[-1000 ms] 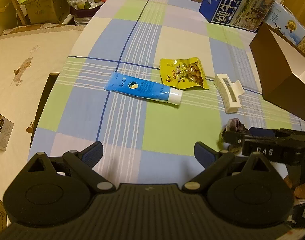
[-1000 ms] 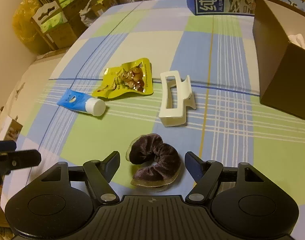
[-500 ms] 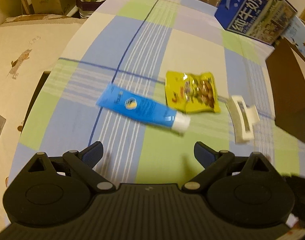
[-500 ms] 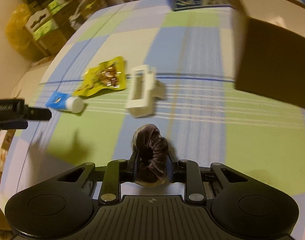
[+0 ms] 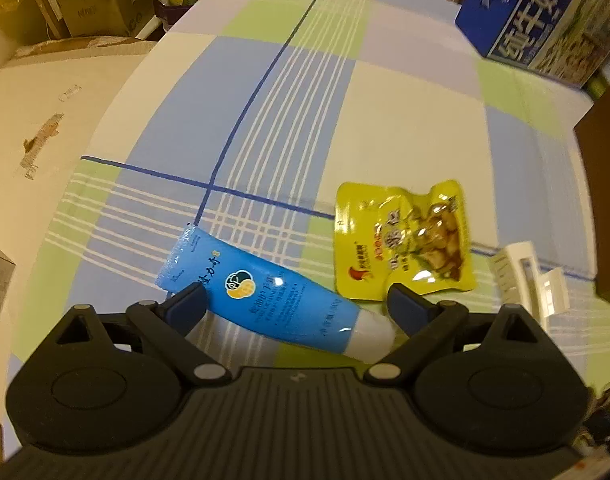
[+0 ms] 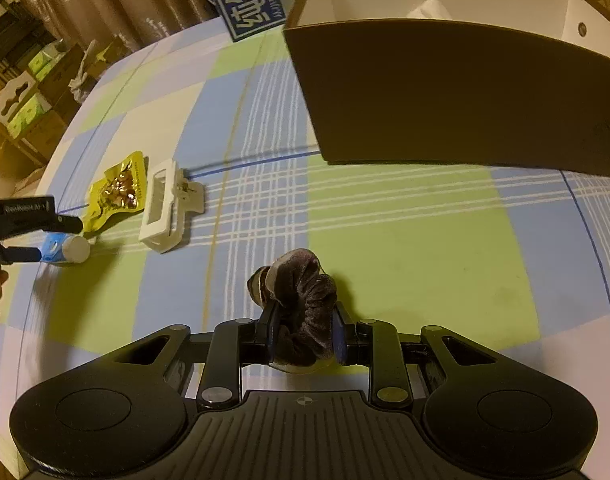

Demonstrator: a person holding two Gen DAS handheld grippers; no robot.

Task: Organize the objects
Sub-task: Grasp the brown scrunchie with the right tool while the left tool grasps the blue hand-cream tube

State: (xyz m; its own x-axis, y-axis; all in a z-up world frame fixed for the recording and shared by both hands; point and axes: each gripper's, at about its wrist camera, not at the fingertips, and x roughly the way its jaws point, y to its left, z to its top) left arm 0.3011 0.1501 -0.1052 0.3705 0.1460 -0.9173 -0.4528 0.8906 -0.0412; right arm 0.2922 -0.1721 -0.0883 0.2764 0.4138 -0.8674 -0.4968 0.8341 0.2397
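L wrist view: left claw [image 5: 295,306] was spread wide, low over the bench [image 5: 405,128], fingers straddling the tube [image 5: 273,304], prob. lined up to pinch it across its width. Snack pack [image 5: 401,240] lay just beyond the tube's cap end; clip [image 5: 525,280] further right of it.

R wrist view: right claw [image 6: 303,338] was clamped narrow on the scrunchie [image 6: 301,304], held clear of the bench, pointed at the open box [image 6: 445,92], likely its drop spot. Tube [image 6: 65,249] sat well left of the box, w/ the clip [image 6: 165,208] between.
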